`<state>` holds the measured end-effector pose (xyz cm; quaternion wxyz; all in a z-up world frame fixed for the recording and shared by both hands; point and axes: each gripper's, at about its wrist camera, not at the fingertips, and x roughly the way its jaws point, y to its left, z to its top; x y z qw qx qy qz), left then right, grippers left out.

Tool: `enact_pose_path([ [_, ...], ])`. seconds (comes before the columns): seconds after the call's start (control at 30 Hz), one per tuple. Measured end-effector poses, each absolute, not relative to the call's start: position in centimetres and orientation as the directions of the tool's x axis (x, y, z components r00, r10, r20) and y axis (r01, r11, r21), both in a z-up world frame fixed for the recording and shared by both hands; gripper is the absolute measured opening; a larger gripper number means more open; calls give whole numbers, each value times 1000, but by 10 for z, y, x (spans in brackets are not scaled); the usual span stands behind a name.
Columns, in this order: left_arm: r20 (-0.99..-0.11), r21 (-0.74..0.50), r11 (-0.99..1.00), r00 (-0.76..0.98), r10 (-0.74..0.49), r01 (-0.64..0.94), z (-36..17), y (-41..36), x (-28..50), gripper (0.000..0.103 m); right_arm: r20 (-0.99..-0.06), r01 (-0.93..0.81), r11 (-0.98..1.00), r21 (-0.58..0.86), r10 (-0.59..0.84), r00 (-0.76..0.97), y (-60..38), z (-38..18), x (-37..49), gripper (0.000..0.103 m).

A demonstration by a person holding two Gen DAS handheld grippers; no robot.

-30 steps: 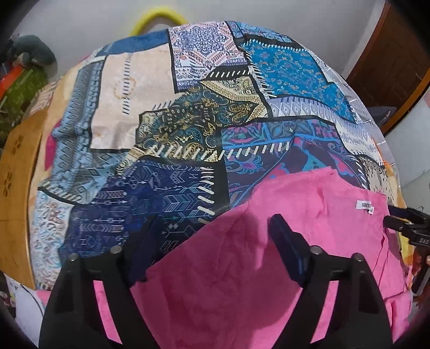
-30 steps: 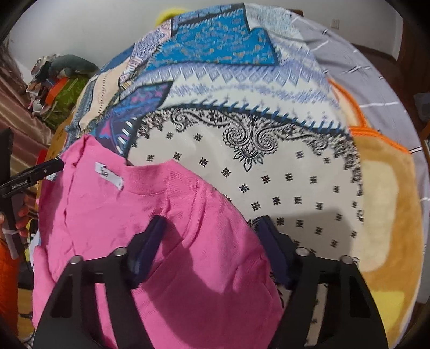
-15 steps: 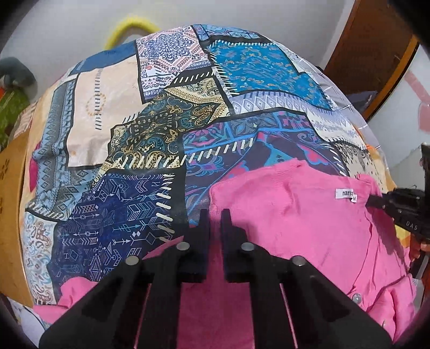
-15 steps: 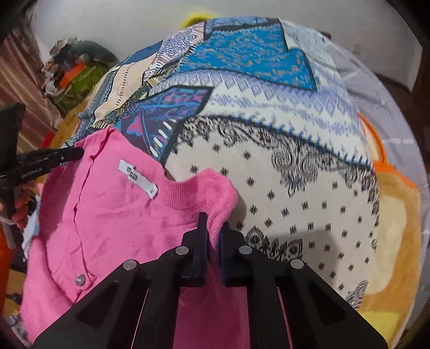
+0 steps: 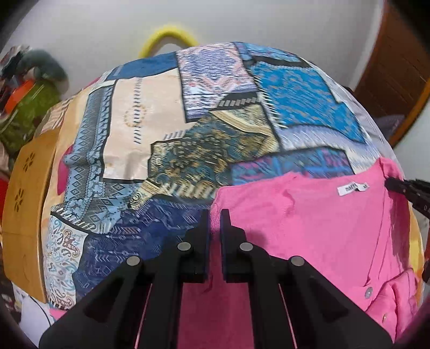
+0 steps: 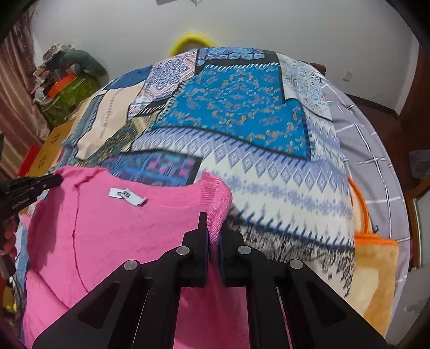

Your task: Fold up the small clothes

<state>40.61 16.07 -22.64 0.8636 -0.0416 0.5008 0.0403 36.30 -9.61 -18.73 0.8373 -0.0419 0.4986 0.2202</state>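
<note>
Pink cardigan (image 5: 309, 236): shoulder edges pinched by left gripper (image 5: 214, 222) and right gripper (image 6: 213, 228); far patchwork bedspread (image 5: 188, 128) open; white neck label (image 6: 127, 196) print unreadable, possibly blurred.

A bed is covered by a patchwork bedspread (image 5: 204, 139) of blue, cream and teal patterned panels. Behind its far edge a yellow curved hoop (image 5: 168, 33) rises against the white wall (image 6: 242, 24). At the left lies a tan wooden board with flower cut-outs (image 5: 24, 193), and past it a heap of green and orange clutter (image 6: 70, 83). At the right, a grey checked sheet (image 6: 365, 139), an orange-trimmed plush blanket (image 6: 376, 263) and a brown wooden door (image 5: 395, 67).
</note>
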Motion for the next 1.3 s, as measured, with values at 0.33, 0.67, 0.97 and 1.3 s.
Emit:
enact_pose_path([
  [0.33, -877, -45, 994, 480, 8, -100, -233, 160, 407, 6, -884, -417, 895, 158, 317, 344, -92, -194, 356, 23],
  [0.67, -842, -67, 986, 539, 28, -156, -184, 177, 366, 22, -842, -435, 883, 174, 362, 399, -89, -139, 317, 44],
  [0.97, -768, -52, 969, 630, 115, -240, -127, 214, 290, 67, -790, -481, 863, 152, 399, 466, -73, -89, 267, 63],
  [1.3, -790, -45, 929, 583, 191, -366, -132, 280, 221, 79, -796, -546, 829, 122, 410, 445, -35, -89, 230, 66],
])
